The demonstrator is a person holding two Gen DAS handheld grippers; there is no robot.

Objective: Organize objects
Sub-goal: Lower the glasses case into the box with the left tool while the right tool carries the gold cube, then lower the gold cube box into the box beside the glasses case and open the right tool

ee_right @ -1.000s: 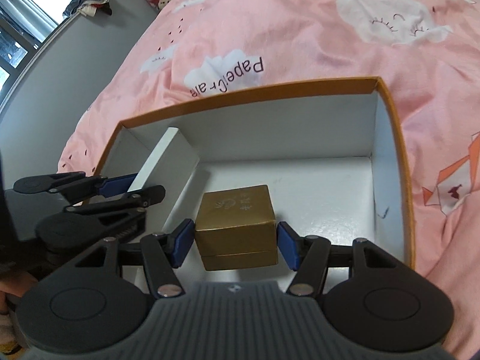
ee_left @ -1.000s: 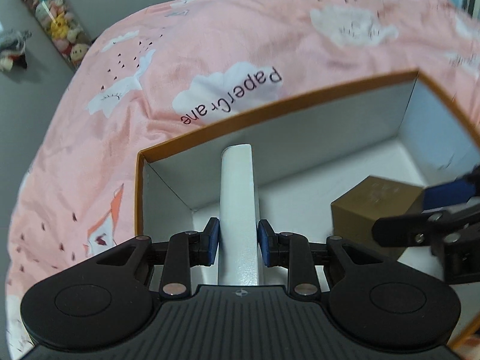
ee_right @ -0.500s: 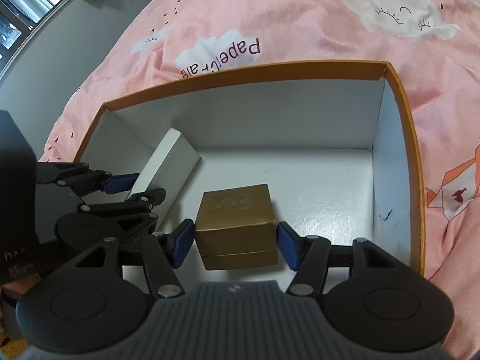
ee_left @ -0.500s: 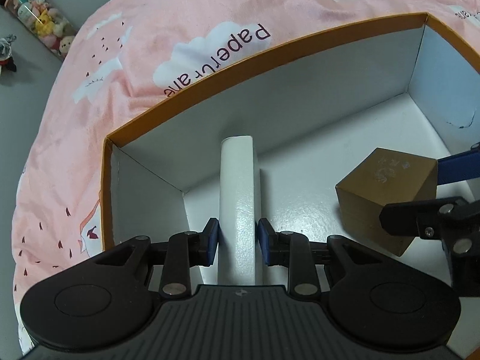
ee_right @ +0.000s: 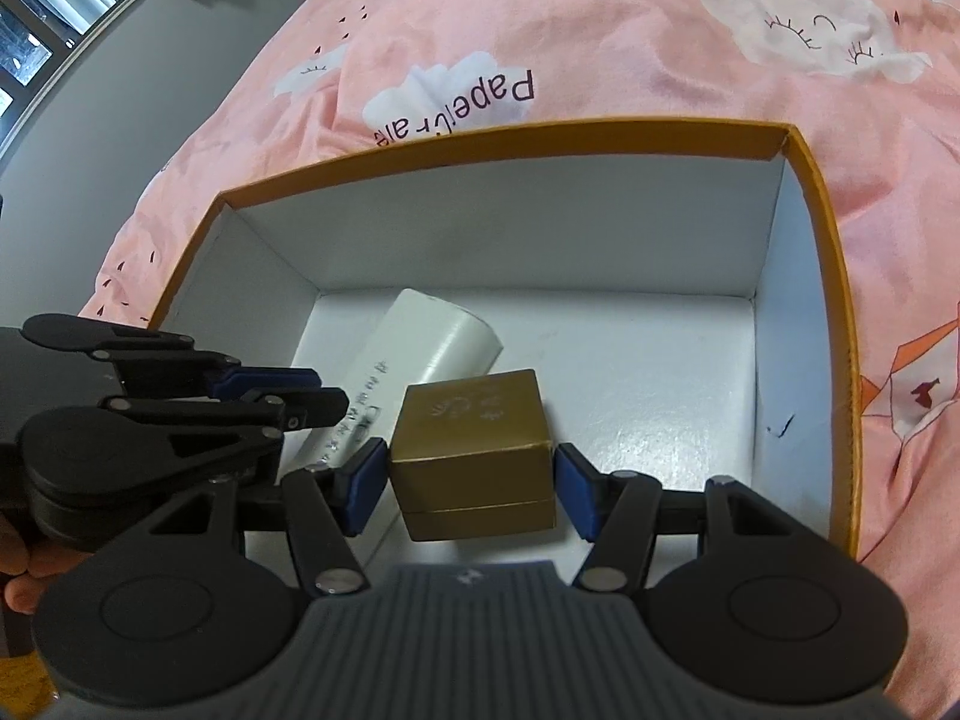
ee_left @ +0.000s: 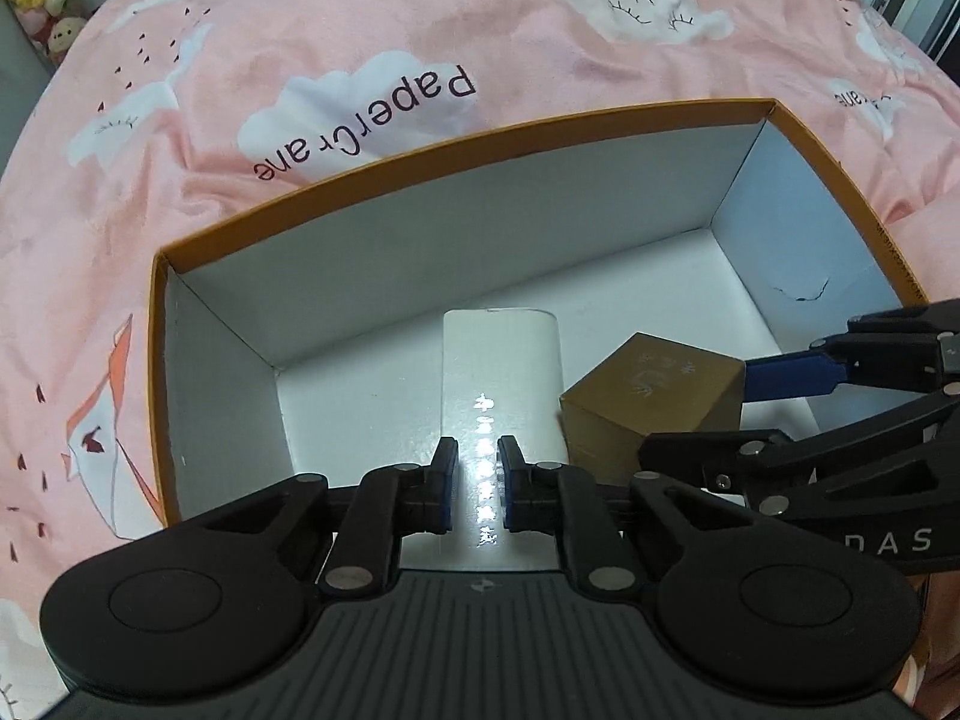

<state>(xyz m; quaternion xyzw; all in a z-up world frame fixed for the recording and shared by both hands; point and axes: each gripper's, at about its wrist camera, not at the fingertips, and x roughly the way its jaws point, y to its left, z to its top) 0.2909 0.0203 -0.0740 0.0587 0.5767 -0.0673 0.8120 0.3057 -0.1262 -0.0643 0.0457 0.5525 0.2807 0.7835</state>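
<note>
Gold box [ee_right: 474, 456] clamped by right fingers [ee_right: 366, 483], touching white box [ee_left: 501, 378], left fingers [ee_left: 445, 480] closing, empty.

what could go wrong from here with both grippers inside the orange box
The gold box, held in the right gripper, hangs right beside the white box; set down here, it may land on that box's edge and tilt. The left gripper, jaws closing with nothing between them, sits close to the right one and may knock it.

Glossy white carton [ee_left: 501, 372], glare on top. Gold box [ee_right: 474, 456]: satin card. Storage box [ee_left: 456, 234]: matt white card; bedspread [ee_left: 360, 30]: soft cloth.
</note>
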